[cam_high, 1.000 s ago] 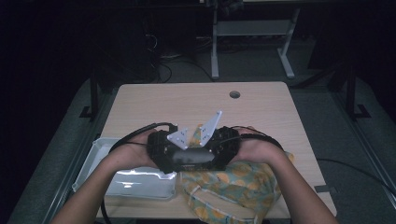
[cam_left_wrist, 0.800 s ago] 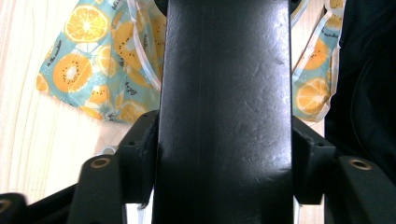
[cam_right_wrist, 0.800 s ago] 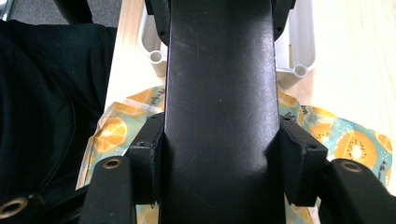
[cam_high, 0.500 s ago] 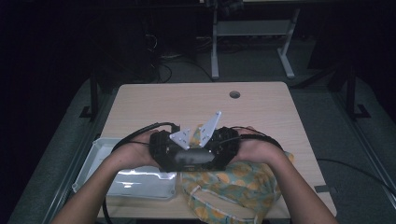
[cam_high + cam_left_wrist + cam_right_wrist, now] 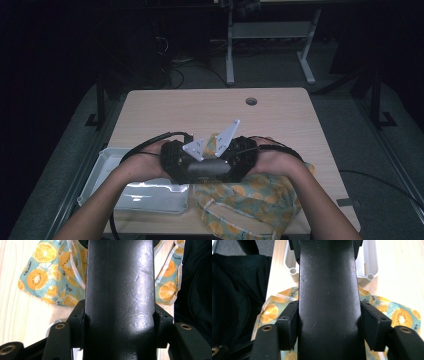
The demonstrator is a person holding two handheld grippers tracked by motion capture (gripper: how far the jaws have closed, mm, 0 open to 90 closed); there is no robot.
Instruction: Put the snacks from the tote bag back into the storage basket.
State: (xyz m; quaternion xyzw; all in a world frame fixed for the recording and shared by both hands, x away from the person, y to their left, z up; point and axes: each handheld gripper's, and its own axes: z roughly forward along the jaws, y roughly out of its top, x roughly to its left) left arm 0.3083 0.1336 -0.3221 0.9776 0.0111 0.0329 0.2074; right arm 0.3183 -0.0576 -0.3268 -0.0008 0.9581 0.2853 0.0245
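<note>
While both grippers, left gripper (image 5: 187,162) and right gripper (image 5: 235,157), pinch a dark bar (image 5: 207,170) mid-frame above fruit-print cloth (image 5: 250,200), right jaws just loosening; next: likely release.

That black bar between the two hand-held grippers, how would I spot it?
Start at the wooden table and find the person's two hands meeting near its front edge. The dark bar lies level between them, above the fruit-print cloth. Its plain glossy black surface sets it apart from that orange-patterned cloth and the white tray.
</note>
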